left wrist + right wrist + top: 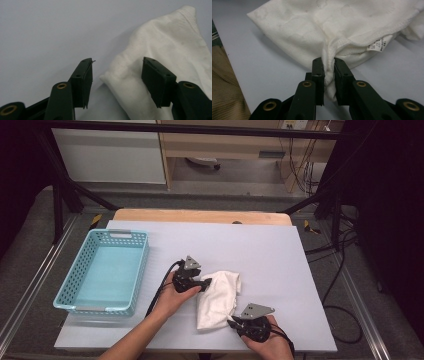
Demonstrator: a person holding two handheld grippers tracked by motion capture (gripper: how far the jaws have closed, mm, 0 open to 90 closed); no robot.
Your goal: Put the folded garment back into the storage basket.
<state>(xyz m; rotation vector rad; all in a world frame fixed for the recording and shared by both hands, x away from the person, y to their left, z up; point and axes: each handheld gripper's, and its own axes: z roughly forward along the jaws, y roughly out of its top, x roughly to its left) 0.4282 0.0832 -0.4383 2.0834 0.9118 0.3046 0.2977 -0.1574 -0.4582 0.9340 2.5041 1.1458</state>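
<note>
While the white garment (218,298) lies crumpled on the pale grey worktop (265,255), near its front edge and roughly at its middle, a gripper meets it from each side. Left gripper (205,282): held in the person's left hand (176,296) at the cloth's upper left edge; in the left gripper view its fingers (83,80) stand spread, one over bare worktop, the other over the fabric, with a folded corner of the garment (160,62) lying between them and nothing pinched. Right gripper (232,323): held in the person's right hand (267,342) at the cloth's lower right corner; in the right gripper view its fingers (318,77) are pressed together on a bunched, stitched hem of the garment (337,27), the fabric gathering into folds where it enters the grip. A small printed care label (379,44) hangs from the hem just beside the pinch point. A light blue perforated basket (75,275) stands on the worktop's left part, well apart from the garment. Black cables trail from both grippers toward the person. A grey three-cornered plate tops each gripper.
</note>
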